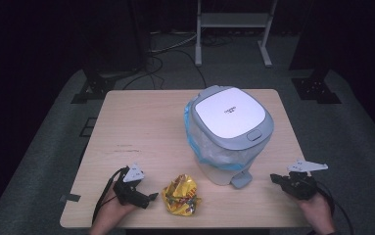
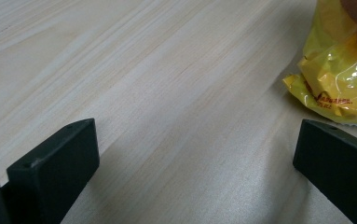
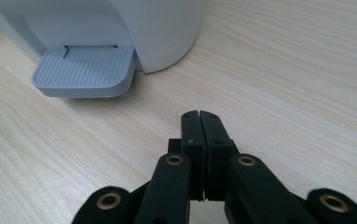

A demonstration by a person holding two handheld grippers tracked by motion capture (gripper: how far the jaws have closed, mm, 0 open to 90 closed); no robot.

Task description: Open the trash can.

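A white pedal bin (image 1: 228, 131) with a grey lid and a blue liner stands on the wooden table (image 1: 141, 127), its grey foot pedal (image 1: 241, 179) (image 3: 85, 72) facing the near edge. A crumpled yellow snack wrapper (image 1: 180, 195) (image 2: 339, 70) lies near the front, left of the bin. My left gripper (image 1: 148, 198) (image 2: 195, 154) rests on the table just left of the wrapper, open, with bare wood between its jaws. My right gripper (image 1: 274, 178) (image 3: 199, 116) sits right of the pedal, jaws pressed together on nothing, pointing toward the pedal.
A metal stand (image 1: 231, 24) and cables (image 1: 170, 49) lie on the floor beyond the table. A piece of dark tape (image 1: 70, 198) sticks to the table's front left corner.
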